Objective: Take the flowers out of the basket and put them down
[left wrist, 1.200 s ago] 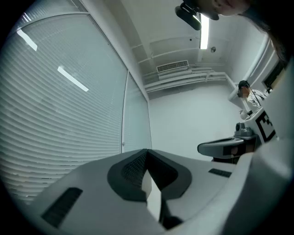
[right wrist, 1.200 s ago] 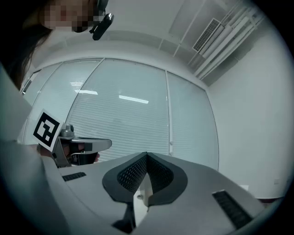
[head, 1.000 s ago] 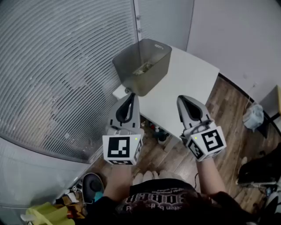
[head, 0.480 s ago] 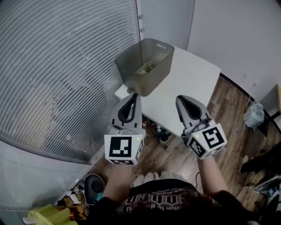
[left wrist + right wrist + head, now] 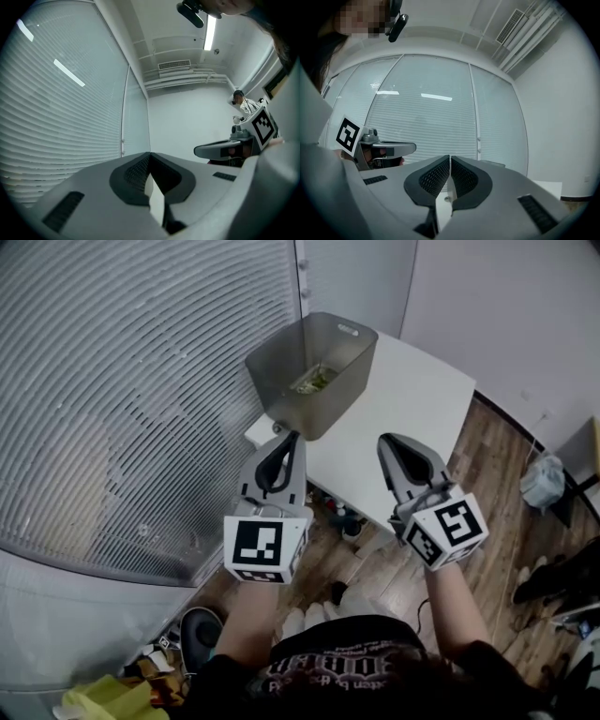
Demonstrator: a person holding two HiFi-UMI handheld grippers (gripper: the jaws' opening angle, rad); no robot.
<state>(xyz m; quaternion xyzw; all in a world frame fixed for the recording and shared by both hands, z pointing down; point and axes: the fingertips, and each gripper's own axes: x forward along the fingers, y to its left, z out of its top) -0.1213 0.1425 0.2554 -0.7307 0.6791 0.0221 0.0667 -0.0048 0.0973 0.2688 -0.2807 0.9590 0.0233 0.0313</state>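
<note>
One grey translucent plastic basket (image 5: 281, 390) stood on the single white tabletop (image 5: 422, 399), at the edge nearest the white slatted blinds (image 5: 122, 409). A small greenish-yellow clump of flowers (image 5: 314, 381), too small to count, lay on its bottom behind its tall wall. Two grippers hung above the wooden floor (image 5: 487, 465), the left gripper (image 5: 289, 437) just before the basket's near corner and the right gripper (image 5: 386, 442) by the tabletop's near edge, each with jaws pressed together and empty.

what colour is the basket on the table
Smoky, see-through grey. The basket shows best in the head view.
</note>
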